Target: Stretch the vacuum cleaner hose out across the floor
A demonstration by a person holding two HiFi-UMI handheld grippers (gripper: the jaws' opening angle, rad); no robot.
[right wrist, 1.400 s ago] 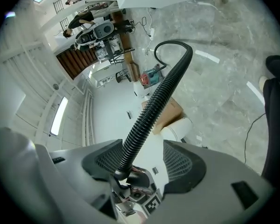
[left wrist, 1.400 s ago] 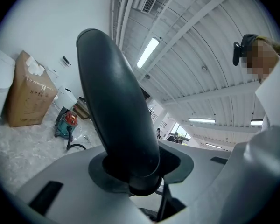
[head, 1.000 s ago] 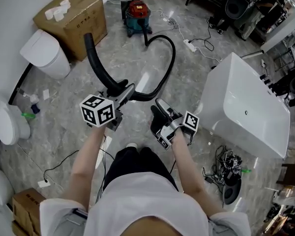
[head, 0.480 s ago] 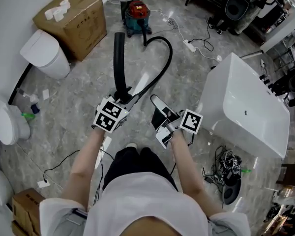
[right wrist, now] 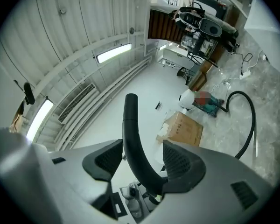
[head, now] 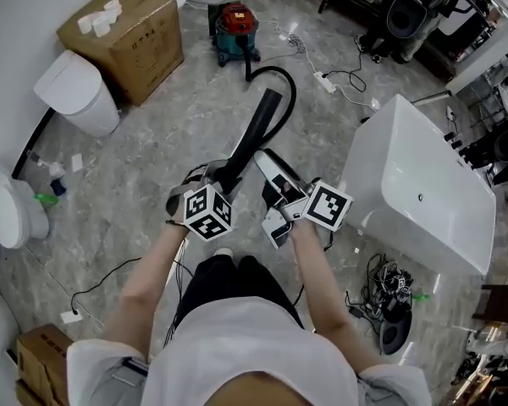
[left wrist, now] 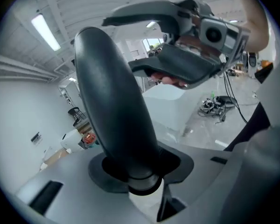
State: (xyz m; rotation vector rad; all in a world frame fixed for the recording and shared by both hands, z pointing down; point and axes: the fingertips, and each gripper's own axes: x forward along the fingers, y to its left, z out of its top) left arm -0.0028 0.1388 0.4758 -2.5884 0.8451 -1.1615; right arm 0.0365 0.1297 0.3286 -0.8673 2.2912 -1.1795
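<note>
While clamped tight around the rigid black hose tube point(head: 256, 129), left gripper point(head: 220, 176) just beside right gripper point(head: 273, 194), the latter's jaws apart and empty, red vacuum cleaner point(head: 235, 24) well beyond

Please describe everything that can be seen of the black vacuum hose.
The hose is black and looks like plastic. Its end is a smooth, stiff, slightly curved tube that slants upward. The left gripper is shut on the tube's base. From there the flexible part curves in a loop to the red vacuum cleaner on the floor. The right gripper stands open beside the tube.
</note>
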